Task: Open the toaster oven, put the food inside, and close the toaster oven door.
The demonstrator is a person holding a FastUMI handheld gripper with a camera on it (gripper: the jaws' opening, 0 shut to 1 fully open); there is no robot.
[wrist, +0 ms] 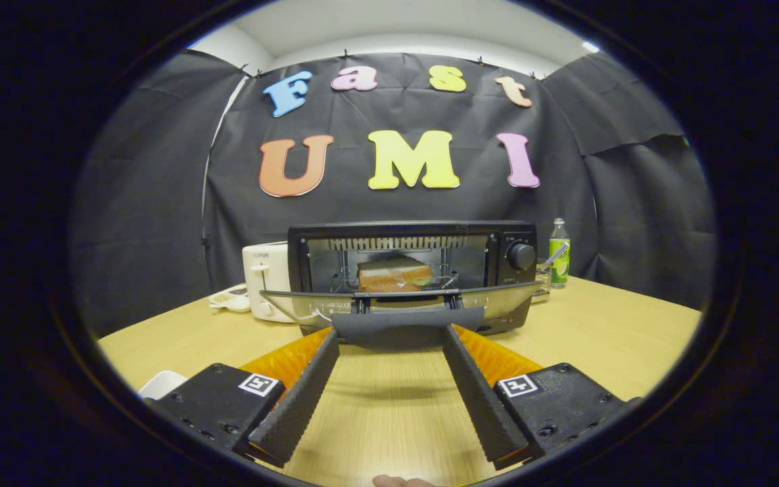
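The black toaster oven (411, 233) stands on the wooden table straight ahead, with a knob (520, 256) on its right side. Its glass door (504, 301) is folded down, nearly level, and the dark handle (408, 329) faces me. Inside, on the rack, lies the food, a sandwich (395, 274). My gripper (391, 337) is open, fingers spread wide. Both fingertips (327, 345) reach up to the handle's two ends, just beneath it. Nothing is held between them.
A white toaster (264, 279) stands left of the oven, with a small white device (230, 298) beside it. A green bottle (558, 253) stands to the oven's right, near the booth wall. A white object (159, 383) lies by my left finger's base. Bare table (633, 325) lies on the right.
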